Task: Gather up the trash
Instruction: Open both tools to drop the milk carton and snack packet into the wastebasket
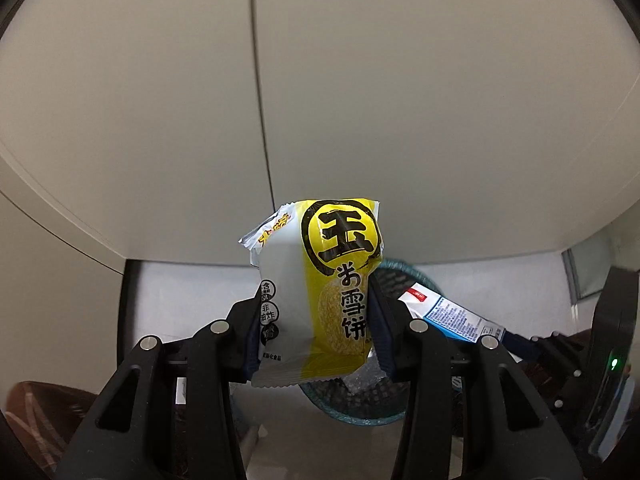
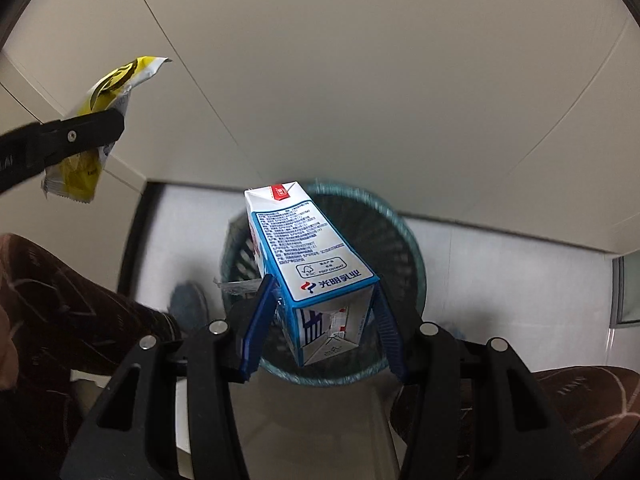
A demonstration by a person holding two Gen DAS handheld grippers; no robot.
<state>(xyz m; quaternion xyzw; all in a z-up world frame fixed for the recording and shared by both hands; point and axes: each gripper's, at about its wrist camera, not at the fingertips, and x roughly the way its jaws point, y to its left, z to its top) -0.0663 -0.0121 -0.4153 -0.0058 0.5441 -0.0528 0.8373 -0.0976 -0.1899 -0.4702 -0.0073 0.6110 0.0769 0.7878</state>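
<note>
While poised over the mesh bin (image 2: 404,240), right claw (image 2: 326,320) clamping milk carton (image 2: 304,248), left claw (image 1: 316,320) pinching yellow snack packet (image 1: 320,292)

The carton (image 2: 308,264) hangs over the bin (image 2: 412,248), the snack packet (image 2: 94,128) to its left.

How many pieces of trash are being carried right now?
2. A yellow snack packet is pinched in the left gripper, and a blue-and-white milk carton sits in the right gripper above the mesh bin, which may hide more.
</note>
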